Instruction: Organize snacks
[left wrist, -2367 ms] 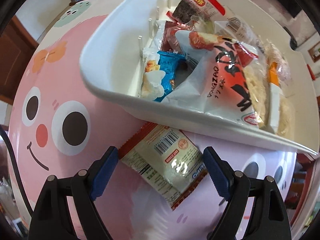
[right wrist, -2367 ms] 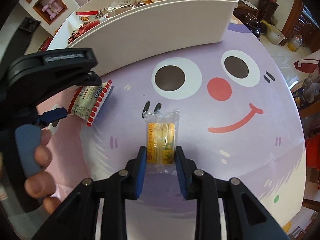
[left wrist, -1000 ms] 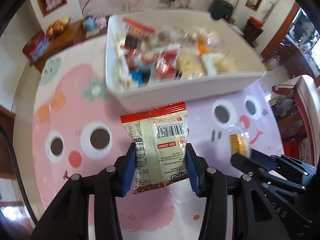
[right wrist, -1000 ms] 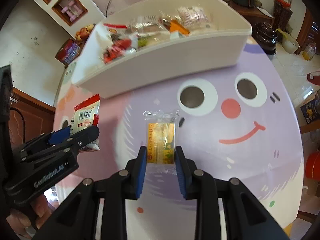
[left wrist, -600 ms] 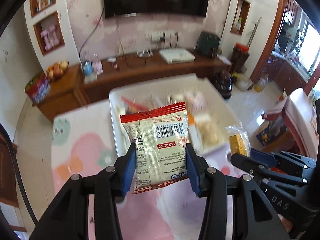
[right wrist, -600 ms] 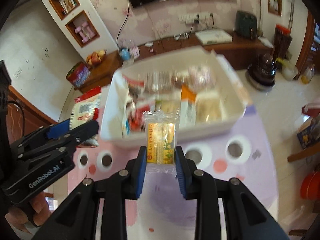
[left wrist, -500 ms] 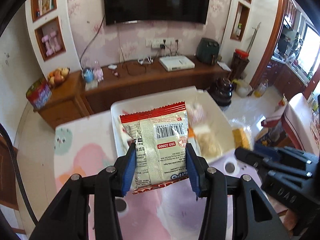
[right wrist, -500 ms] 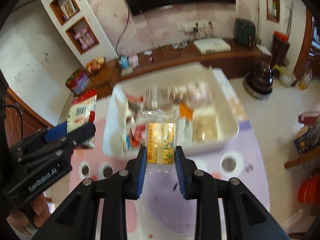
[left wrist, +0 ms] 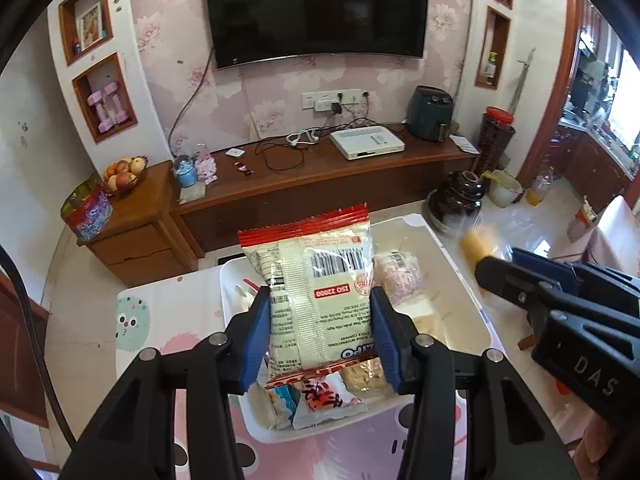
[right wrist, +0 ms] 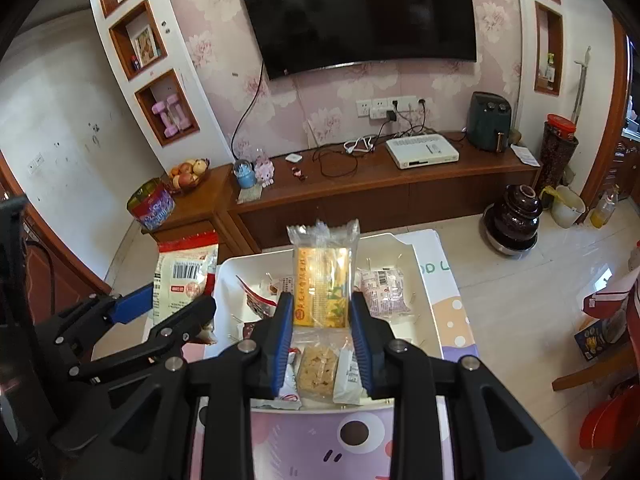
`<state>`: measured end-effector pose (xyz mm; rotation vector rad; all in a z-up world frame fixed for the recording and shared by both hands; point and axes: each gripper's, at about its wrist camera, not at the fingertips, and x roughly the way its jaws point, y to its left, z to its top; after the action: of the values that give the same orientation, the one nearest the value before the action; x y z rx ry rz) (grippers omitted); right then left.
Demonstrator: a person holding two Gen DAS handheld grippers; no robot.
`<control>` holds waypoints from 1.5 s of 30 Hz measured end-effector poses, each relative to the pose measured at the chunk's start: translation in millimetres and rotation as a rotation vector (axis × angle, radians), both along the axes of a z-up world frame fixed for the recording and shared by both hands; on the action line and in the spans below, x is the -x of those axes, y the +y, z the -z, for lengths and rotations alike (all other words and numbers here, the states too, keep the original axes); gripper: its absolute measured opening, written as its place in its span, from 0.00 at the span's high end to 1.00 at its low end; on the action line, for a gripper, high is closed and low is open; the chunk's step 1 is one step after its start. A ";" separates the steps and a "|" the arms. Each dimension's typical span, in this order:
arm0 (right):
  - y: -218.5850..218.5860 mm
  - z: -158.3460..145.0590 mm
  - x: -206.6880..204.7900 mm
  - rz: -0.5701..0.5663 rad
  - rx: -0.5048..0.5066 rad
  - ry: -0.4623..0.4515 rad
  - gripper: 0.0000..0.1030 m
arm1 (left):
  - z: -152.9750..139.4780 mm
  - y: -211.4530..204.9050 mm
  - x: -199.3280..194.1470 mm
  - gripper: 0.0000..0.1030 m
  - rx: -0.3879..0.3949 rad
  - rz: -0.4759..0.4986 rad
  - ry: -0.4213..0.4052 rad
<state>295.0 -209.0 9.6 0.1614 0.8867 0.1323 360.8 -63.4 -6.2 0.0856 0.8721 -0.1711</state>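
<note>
My left gripper (left wrist: 320, 324) is shut on a white snack packet with red edges and a barcode (left wrist: 316, 288); the packet also shows in the right wrist view (right wrist: 186, 280). It hangs above the white snack bin (left wrist: 472, 308). My right gripper (right wrist: 322, 320) is shut on a clear-wrapped yellow snack bar (right wrist: 322, 284), held high above the same bin (right wrist: 424, 300), which holds several packets. The right gripper also shows at the right of the left wrist view (left wrist: 496, 272), and the left gripper at the left of the right wrist view (right wrist: 160, 312).
The bin sits on a table with a pink and purple cartoon-face cover (right wrist: 320, 440). Beyond the table are a wooden TV cabinet (left wrist: 320, 184), a wall TV (left wrist: 316, 8), a dark ceramic jar (right wrist: 512, 216) on the floor and a chair (right wrist: 600, 360) at the right.
Both grippers have lifted their snacks off the table and risen high. They now hover over the bin, and the view has tilted up toward the room.
</note>
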 end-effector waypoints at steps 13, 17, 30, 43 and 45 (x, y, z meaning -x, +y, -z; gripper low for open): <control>-13.2 29.5 -11.9 -0.037 -0.010 0.116 0.62 | 25.3 18.7 -0.6 0.11 -0.009 -0.135 0.073; -11.3 31.4 -6.8 -0.053 -0.015 0.128 0.62 | 22.7 22.5 12.9 0.10 -0.013 -0.164 0.064; -7.1 39.0 41.3 -0.074 -0.022 0.149 0.62 | 24.2 35.4 73.7 0.10 -0.025 -0.215 0.084; 3.0 29.4 132.6 -0.074 -0.007 0.138 0.62 | 19.8 38.4 168.2 0.10 0.014 -0.226 0.102; 4.1 26.0 148.1 -0.068 -0.011 0.137 0.62 | 17.6 38.3 183.5 0.10 0.017 -0.226 0.104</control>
<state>146.9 -204.9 -16.4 0.1519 1.0283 0.1910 177.2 -25.1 -23.8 -0.0381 0.9764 0.0286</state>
